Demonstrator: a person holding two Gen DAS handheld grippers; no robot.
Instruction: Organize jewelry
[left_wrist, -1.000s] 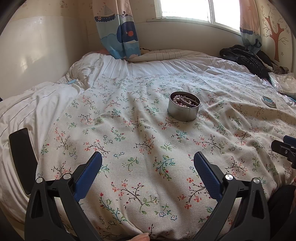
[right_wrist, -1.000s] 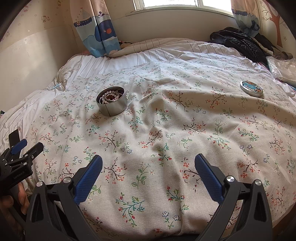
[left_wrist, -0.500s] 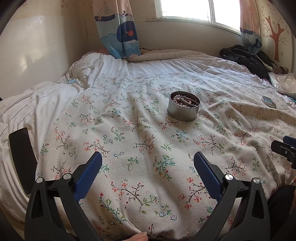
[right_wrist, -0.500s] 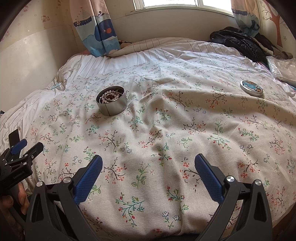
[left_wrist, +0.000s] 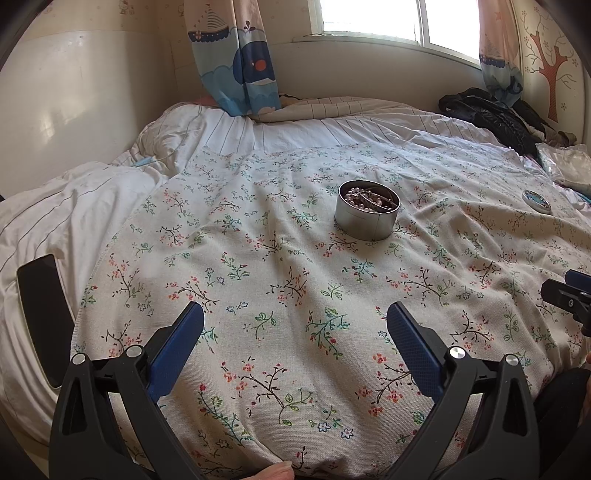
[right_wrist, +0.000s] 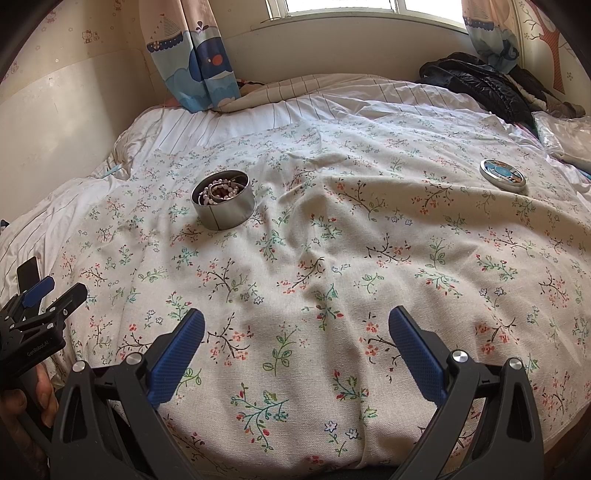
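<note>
A round silver tin (left_wrist: 367, 214) holding pearl and bead jewelry stands open on the floral bedspread (left_wrist: 280, 266); it also shows in the right wrist view (right_wrist: 223, 204). Its lid (right_wrist: 503, 174), with a blue picture, lies far right on the spread, also seen in the left wrist view (left_wrist: 536, 200). My left gripper (left_wrist: 295, 332) is open and empty, low over the near spread. My right gripper (right_wrist: 296, 334) is open and empty too, well short of the tin and lid. Each gripper shows at the edge of the other's view.
A black phone (left_wrist: 42, 314) lies on the white sheet at the left edge. A black jacket (right_wrist: 476, 85) is heaped at the far right by the window. A clear plastic bag (right_wrist: 565, 136) lies next to it. Curtains (left_wrist: 236, 55) hang behind the bed.
</note>
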